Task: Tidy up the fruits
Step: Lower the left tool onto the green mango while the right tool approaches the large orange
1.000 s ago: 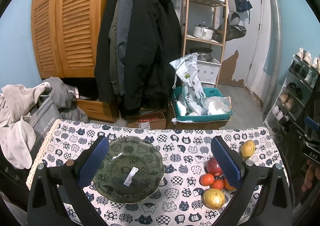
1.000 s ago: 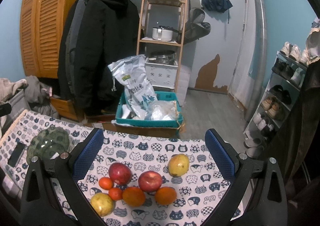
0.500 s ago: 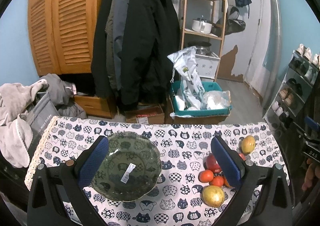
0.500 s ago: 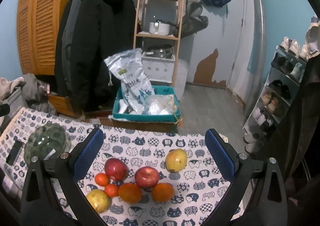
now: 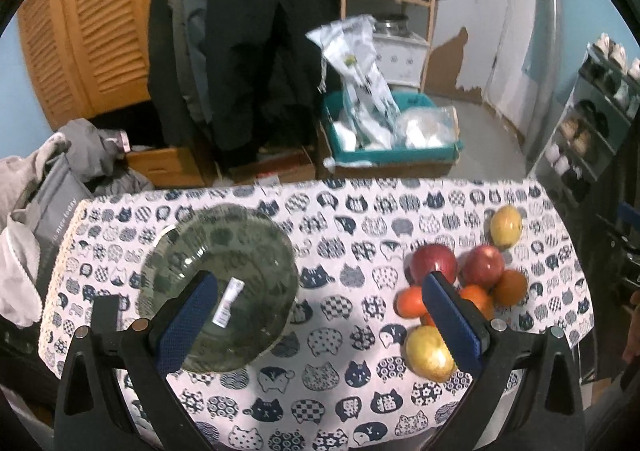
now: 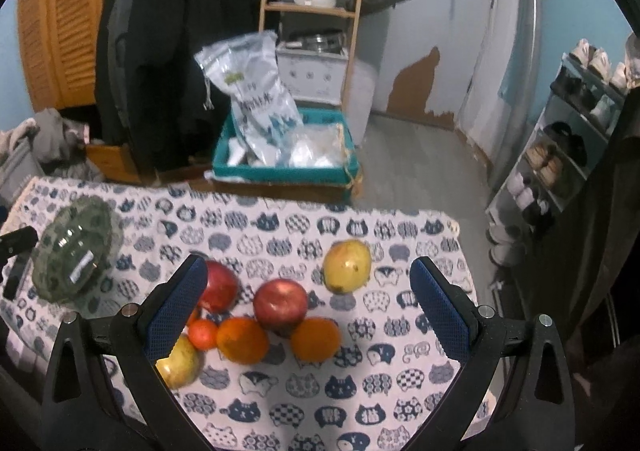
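Observation:
A green glass bowl (image 5: 218, 283) with a white label sits empty on the left of the cat-print tablecloth (image 5: 340, 395); it also shows in the right wrist view (image 6: 74, 253). A cluster of fruit lies on the right: two red apples (image 6: 281, 303), oranges (image 6: 242, 340), small tangerines (image 6: 203, 334) and yellow fruits (image 6: 347, 266). My left gripper (image 5: 320, 311) is open, above the cloth between bowl and fruit (image 5: 480, 263). My right gripper (image 6: 308, 299) is open, hovering over the fruit cluster.
Beyond the table's far edge stand a teal crate (image 6: 280, 165) with plastic bags, a wooden shelf (image 6: 310, 11), hanging dark coats (image 5: 240, 43) and a shoe rack (image 6: 568, 139) at the right. Grey clothes (image 5: 36, 179) lie off the table's left edge.
Both grippers have tilted down and moved closer to the table. The bowl and fruit appear larger and lower in view. Nothing on the table has moved.

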Action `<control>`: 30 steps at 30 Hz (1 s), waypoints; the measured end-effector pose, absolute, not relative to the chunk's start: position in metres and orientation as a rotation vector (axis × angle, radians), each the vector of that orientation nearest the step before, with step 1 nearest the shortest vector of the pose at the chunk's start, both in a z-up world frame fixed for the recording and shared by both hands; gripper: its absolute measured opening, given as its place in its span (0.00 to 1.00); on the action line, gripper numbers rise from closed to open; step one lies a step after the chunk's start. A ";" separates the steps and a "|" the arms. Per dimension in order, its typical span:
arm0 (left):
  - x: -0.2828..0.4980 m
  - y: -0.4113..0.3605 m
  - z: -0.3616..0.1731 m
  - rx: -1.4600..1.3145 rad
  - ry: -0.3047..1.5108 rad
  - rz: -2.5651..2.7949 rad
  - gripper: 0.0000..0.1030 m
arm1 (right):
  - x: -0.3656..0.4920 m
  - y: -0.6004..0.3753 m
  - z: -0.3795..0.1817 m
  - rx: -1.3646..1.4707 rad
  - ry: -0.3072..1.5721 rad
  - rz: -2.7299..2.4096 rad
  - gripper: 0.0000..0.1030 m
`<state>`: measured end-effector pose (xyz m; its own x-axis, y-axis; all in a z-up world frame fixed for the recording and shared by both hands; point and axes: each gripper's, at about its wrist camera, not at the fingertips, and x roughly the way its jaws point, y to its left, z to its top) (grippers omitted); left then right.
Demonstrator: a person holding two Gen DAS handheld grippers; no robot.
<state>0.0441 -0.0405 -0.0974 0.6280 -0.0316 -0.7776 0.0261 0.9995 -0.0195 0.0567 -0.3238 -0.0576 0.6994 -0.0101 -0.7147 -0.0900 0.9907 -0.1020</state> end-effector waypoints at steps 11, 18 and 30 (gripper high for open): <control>0.052 -0.074 -0.153 0.047 1.056 -0.067 1.00 | 0.062 -0.338 -0.116 -0.148 0.983 0.020 0.96; 0.052 -0.095 -0.182 0.031 1.151 -0.090 1.00 | 0.060 -0.342 -0.148 -0.166 1.074 0.025 0.96; 0.058 -0.138 -0.227 0.038 1.282 -0.119 1.00 | 0.062 -0.356 -0.187 -0.159 1.184 0.016 0.94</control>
